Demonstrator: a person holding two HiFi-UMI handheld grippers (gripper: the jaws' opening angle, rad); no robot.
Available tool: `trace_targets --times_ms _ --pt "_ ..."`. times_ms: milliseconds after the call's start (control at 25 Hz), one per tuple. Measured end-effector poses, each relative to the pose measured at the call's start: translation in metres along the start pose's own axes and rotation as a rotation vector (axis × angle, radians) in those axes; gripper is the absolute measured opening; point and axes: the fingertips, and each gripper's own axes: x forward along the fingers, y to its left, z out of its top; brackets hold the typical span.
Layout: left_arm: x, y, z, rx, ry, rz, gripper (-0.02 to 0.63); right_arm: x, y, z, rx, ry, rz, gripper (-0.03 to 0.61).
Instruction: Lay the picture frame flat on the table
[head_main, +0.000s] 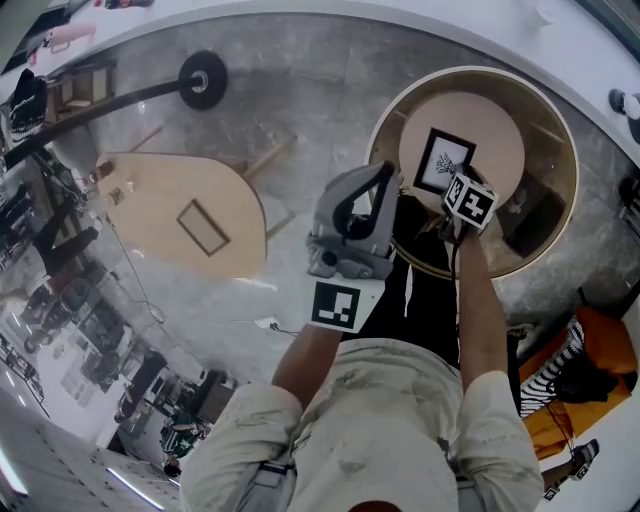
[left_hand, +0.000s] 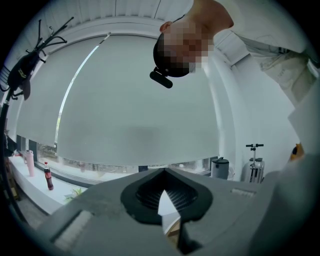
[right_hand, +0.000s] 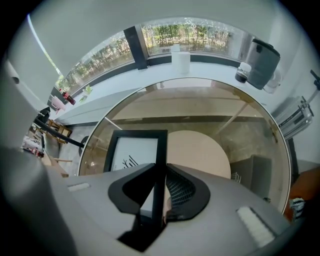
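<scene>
Black moulding is what we see pinched in the right gripper (right_hand: 161, 175): its two pads press on the right-hand rail of the picture frame (right_hand: 134, 150), with the white print showing at ten o'clock of the jaws. We judge that the grip is on a side rail so the frame can be swung down without the pads getting trapped beneath it. The gripper points steeply down over the glass table (right_hand: 210, 100). The frame looks tilted rather than flat, and we cannot tell whether its far edge touches the glass. To us the laying-down seems under way, not finished.

The left gripper (left_hand: 162, 175) hangs near the middle of the head view, well apart from the frame. Its jaws are brought together on nothing and aimed at a window blind (left_hand: 140, 100). We take it to be parked clear because one grip is enough for so light a thing.

We count two grippers, one frame and one round glass table at one o'clock in the head view. One pale round shelf (head_main: 495, 135) sits beneath the glass, and one separate wooden table (head_main: 160, 215) stands at nine o'clock.
</scene>
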Motion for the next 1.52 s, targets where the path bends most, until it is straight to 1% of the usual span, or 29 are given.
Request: trace_targets --times_ms 160,240,320,640,840,1120,1520 --pt "-0.004 -0.001 0.005 0.009 -0.002 -0.004 0.003 -0.002 -0.003 0.000 -0.010 0.004 -0.021 0.095" --pt "-0.005 -0.001 0.007 0.014 -0.002 -0.002 0.003 -0.002 -0.002 -0.002 -0.008 0.014 -0.011 0.126" --pt "-0.006 -0.002 0.009 0.017 -0.004 -0.001 0.003 -0.003 -0.001 -0.005 -0.005 0.030 0.004 0.138" --pt "-0.010 -0.008 0.030 0.025 -0.030 -0.006 0.003 -0.023 0.004 -0.010 -0.013 0.026 0.019 0.141" --pt "-0.018 -0.017 0.049 0.031 -0.046 -0.001 0.003 -0.046 0.003 -0.012 -0.021 0.015 0.022 0.141" --pt "-0.031 -0.028 0.074 0.035 -0.066 0.030 0.003 -0.081 0.000 -0.008 -0.028 -0.038 0.041 0.141" --pt "-0.059 -0.064 0.115 0.049 -0.112 0.026 0.003 -0.141 -0.007 -0.018 -0.048 -0.108 0.070 0.141"
